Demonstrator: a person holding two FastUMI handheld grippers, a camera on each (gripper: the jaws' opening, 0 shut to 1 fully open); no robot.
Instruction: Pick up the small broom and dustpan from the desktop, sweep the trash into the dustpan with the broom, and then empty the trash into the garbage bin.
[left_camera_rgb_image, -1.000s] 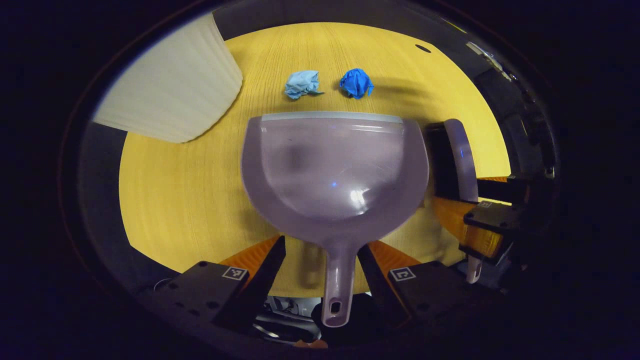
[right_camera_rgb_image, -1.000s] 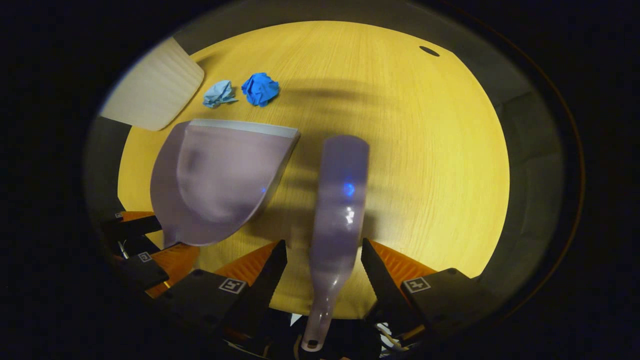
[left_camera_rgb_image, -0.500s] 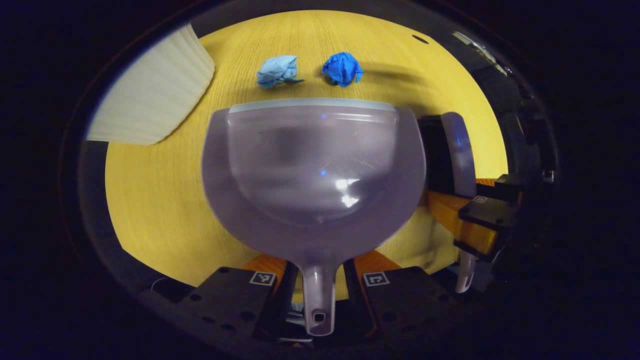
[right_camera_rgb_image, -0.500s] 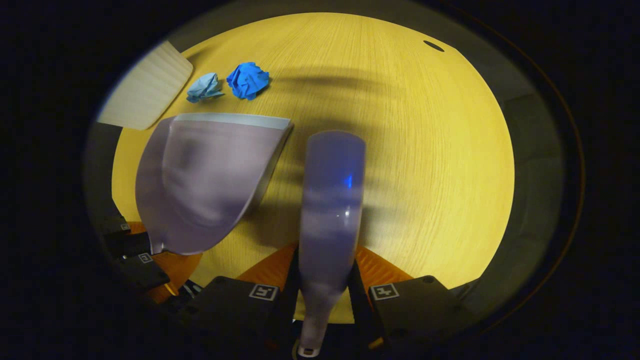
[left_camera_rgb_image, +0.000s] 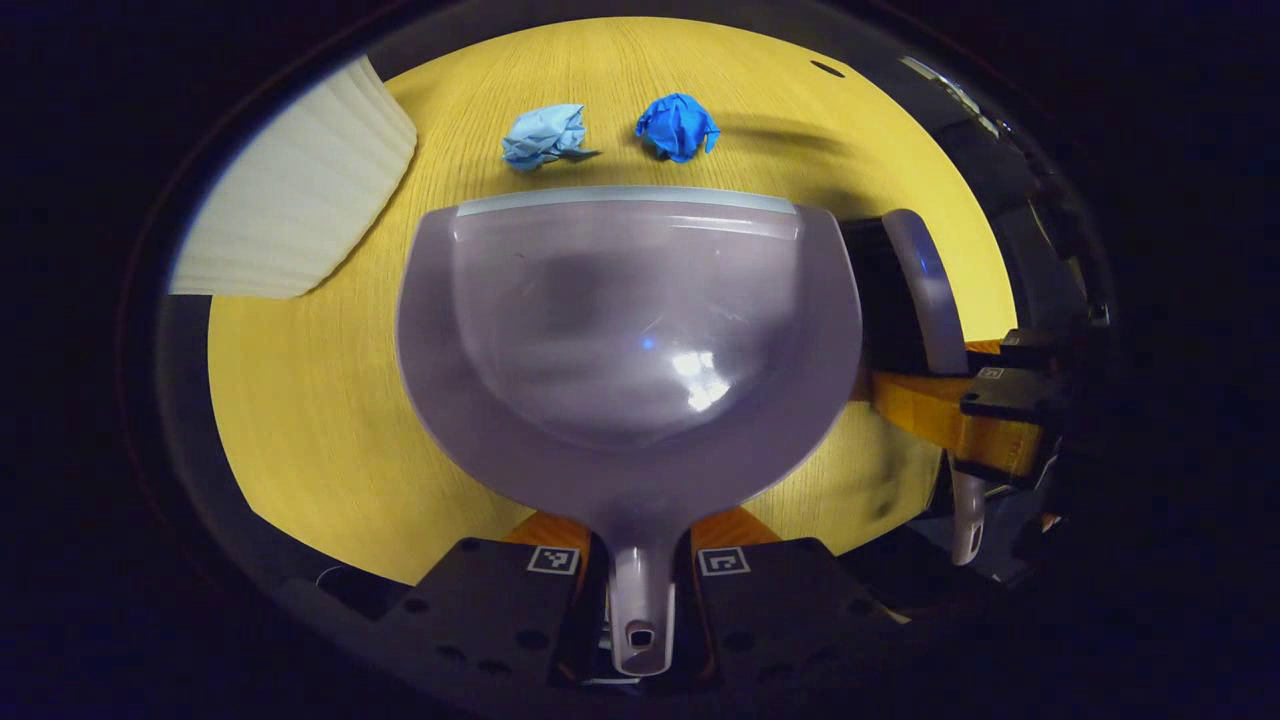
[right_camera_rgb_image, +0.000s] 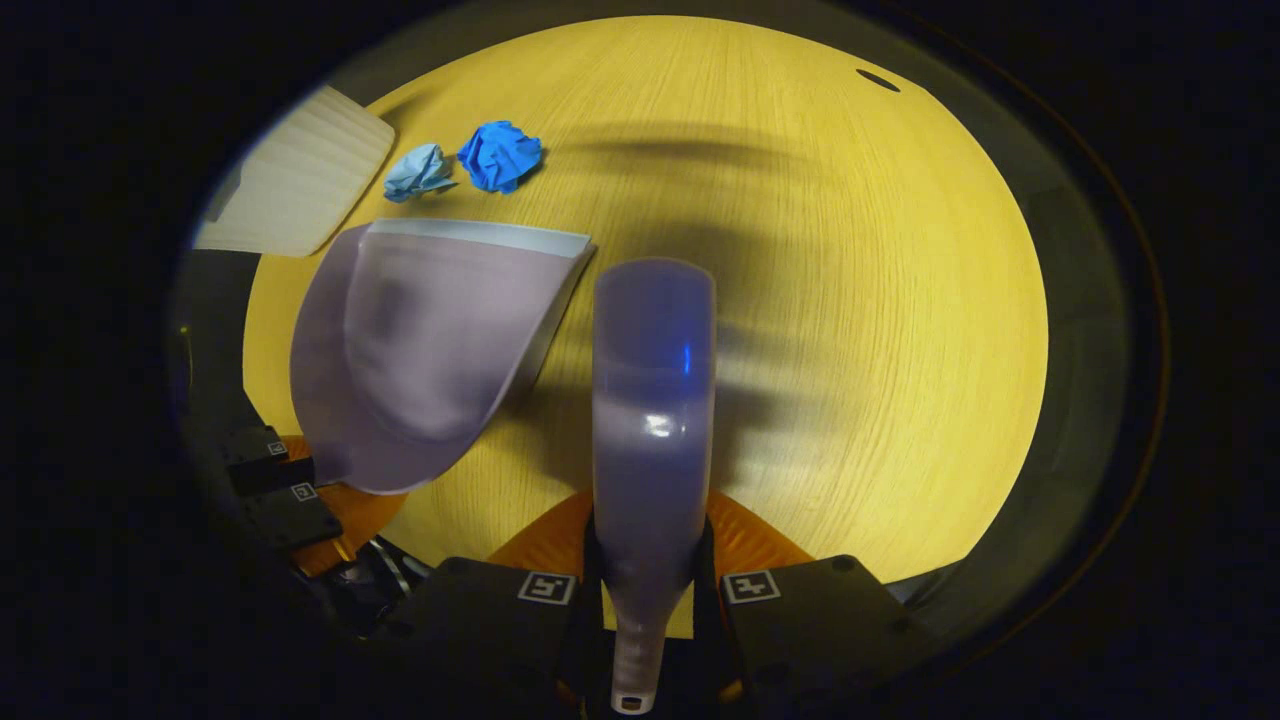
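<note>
The lilac dustpan sits in front of my left gripper, which is shut on its handle. Its grey lip faces two crumpled paper balls on the yellow desk, a pale blue ball and a darker blue ball. My right gripper is shut on the handle of the lilac broom, which points forward over the desk. In the right gripper view the dustpan lies to the left, with the pale blue ball and the dark blue ball beyond it. The broom and the right gripper appear at the right of the left gripper view.
A white ribbed garbage bin stands at the far left of the desk, also seen as the bin in the right gripper view. A small dark hole marks the desk's far right. The desk's dark edge curves around the near side.
Both grippers went from open to shut, the left on the dustpan handle and the right on the broom handle. Both tools now sit a little closer and larger in view.
</note>
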